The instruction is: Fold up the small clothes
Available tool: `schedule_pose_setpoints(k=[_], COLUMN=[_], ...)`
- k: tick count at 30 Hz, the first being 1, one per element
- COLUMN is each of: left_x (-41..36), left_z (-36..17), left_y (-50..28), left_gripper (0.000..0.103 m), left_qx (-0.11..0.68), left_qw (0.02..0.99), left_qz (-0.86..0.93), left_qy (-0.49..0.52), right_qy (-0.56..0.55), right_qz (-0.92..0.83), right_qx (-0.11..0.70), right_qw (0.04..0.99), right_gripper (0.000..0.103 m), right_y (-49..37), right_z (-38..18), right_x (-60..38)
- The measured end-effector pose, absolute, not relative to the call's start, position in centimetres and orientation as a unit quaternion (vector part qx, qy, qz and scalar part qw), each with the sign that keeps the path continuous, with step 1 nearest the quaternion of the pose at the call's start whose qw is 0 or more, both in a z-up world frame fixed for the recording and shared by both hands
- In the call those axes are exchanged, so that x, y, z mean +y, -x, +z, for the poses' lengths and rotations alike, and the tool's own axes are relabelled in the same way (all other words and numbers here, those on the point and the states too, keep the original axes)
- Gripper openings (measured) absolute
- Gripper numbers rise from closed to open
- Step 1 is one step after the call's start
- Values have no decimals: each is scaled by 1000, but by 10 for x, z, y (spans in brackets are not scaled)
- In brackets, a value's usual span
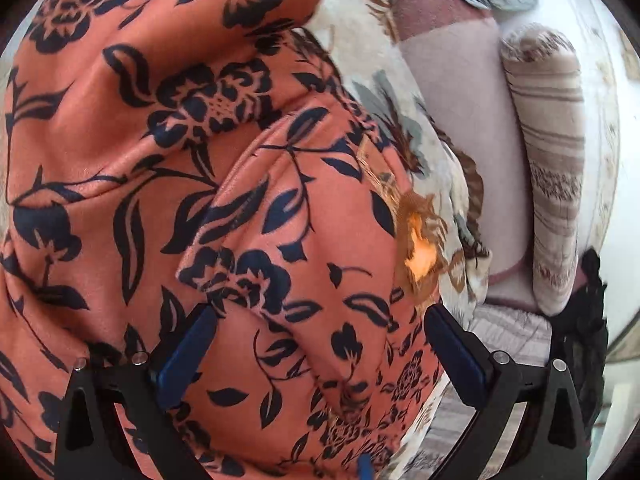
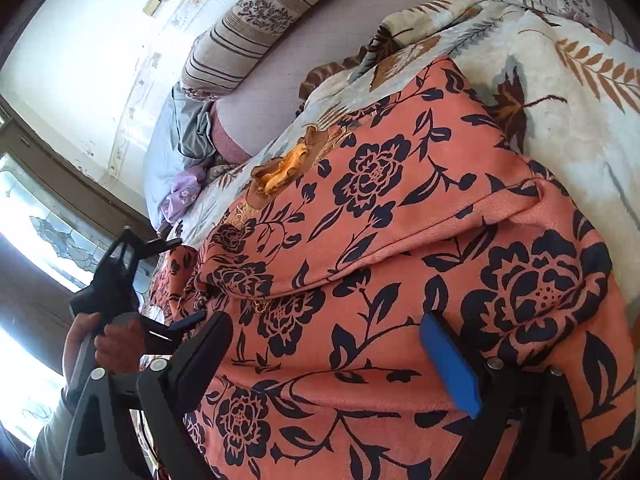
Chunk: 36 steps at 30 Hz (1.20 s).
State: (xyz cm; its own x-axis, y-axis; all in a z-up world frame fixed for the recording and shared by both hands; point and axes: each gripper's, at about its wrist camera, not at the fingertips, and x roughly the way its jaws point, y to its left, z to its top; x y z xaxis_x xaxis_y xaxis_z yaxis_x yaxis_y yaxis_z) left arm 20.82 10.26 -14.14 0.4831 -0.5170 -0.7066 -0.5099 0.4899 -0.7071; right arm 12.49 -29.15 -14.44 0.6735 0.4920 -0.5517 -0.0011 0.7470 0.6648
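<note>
Floral orange garment (image 2: 400, 240) directly beneath right gripper (image 2: 328, 360), jaws spread, nothing pinched. Left gripper (image 1: 320, 344) likewise spread, over folded edge.

We see black gripper frames (image 2: 326, 344) with silver screws (image 2: 496, 362), blue pads (image 2: 450, 364), and a grey sleeve (image 2: 52, 432).

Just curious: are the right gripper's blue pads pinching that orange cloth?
Apart. The right wrist view shows the right gripper wide open, the cloth unpinched between its pads.
</note>
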Motion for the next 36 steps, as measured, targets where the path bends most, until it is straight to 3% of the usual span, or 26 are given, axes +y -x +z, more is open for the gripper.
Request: schedule_pose_setpoints(k=[2,3,6,10,12,15,17,19,23,24,25,26,27,28,29,33,35,36], left_x=[111,114,123,115,108,102,98,90,72,73,70,66,60,57,56,46,33,29], left_z=[-139,-136,-108,-42,-60,-125,-117,-113,-116,-117,-117,-118,-118,-113,-105,-83,-103,-116], left_y=[-209,-212,-213,-189,-198,-210,-203,-204,-212,-210,-211,-212,-214,-209,-201,-204,-214,-217], left_gripper=[66,4,7,7,8,17,21,39,43,44,44,44,38,16,11,12,25,37], left_qx=[500,508,489,395,439,549,511,510,507,505,504,504,503,494,480,434,475,505], left_qw=[699,704,748,866,859,798,831,837,844,845,847,849,853,861,868,889,871,856], left_qz=[20,27,33,32,29,22,8,-15,-26,-27,-29,-31,-33,-33,-41,-71,-68,-60], left_qy=[511,495,448,306,262,247,221,198,175,171,164,154,136,121,118,127,106,94], right_qy=[-323,-323,-330,-348,-370,-378,-346,-313,-228,-212,-195,-169,-152,-145,-142,-139,-188,-210], right_qz=[148,150,152,134,126,113,79,46,41,59,72,72,73,74,64,-33,-22,-25], right_qx=[377,378,385,380,358,352,355,362,471,498,521,539,536,527,513,481,504,508], right_qw=[855,855,848,846,848,849,865,877,851,839,828,822,827,834,844,865,843,835], right_gripper=[96,95,95,95,96,96,96,96,95,89,48,17,16,12,12,8,13,13], right_y=[-124,-124,-123,-121,-119,-135,-151,-171,-232,-243,-249,-253,-254,-254,-254,-264,-272,-270], right_z=[-143,-143,-138,-119,-105,-89,-77,-68,-85,-95,-104,-108,-105,-95,-85,-64,-81,-86], right_x=[-291,-291,-294,-308,-324,-342,-350,-360,-355,-347,-340,-334,-332,-335,-344,-401,-425,-433])
